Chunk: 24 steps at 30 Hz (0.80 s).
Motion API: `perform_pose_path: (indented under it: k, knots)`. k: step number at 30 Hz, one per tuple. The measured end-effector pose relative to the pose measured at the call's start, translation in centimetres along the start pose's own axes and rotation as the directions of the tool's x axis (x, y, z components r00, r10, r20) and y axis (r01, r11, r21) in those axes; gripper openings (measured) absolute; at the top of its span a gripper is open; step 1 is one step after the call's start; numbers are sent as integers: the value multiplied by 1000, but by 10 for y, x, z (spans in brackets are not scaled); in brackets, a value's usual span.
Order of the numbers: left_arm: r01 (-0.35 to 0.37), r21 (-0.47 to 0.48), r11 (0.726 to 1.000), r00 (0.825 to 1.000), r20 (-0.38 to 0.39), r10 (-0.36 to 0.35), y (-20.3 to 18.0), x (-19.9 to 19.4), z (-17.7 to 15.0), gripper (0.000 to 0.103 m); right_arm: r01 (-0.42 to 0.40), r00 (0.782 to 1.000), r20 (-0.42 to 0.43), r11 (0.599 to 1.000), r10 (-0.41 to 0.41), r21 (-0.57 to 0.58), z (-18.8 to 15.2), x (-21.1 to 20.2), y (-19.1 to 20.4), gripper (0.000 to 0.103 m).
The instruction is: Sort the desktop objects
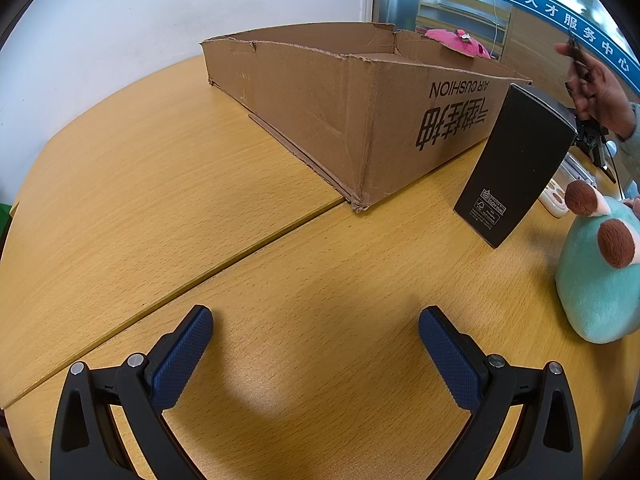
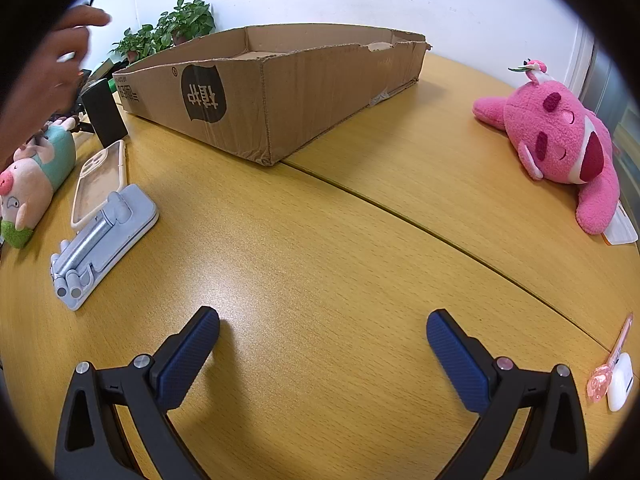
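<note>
A long open cardboard box [image 1: 360, 112] sits at the back of the wooden table; it also shows in the right wrist view [image 2: 280, 92]. My left gripper [image 1: 316, 320] is open and empty above bare table, well short of the box. My right gripper [image 2: 323, 324] is open and empty too. A black box [image 1: 516, 164] stands upright to the right of the carton. A teal plush [image 1: 600, 272] lies at the right edge. In the right wrist view a pink plush [image 2: 560, 148] lies at the right, and a pig plush [image 2: 32, 176], clear phone case [image 2: 100, 180] and grey phone stand [image 2: 104, 244] lie at the left.
A pink pen [image 2: 612, 360] and a white earbud case [image 2: 622, 382] lie near the right edge. A person's hand [image 2: 48, 72] hovers at the far left by the black box [image 2: 105, 114]. Potted plants [image 2: 168, 32] stand behind the carton. A seam [image 2: 440, 236] crosses the tabletop.
</note>
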<state>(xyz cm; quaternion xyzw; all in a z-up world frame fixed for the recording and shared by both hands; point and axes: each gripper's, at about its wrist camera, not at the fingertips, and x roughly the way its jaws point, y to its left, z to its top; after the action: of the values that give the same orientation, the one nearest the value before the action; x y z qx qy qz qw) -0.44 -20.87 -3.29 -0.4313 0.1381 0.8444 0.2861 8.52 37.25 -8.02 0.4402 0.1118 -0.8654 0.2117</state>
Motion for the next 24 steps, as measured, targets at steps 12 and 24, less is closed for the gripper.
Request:
perform_pose_path:
  k: [12,24]
  knots:
    - [1,2,1000,1000,0,-1,0,0,0,103,0,1000,0,1000,0,0,0,0,0,103]
    - [2,3,1000,1000,0,-2,0,1,0,103,1,1000,0,1000,-1,1,0,0,0,103]
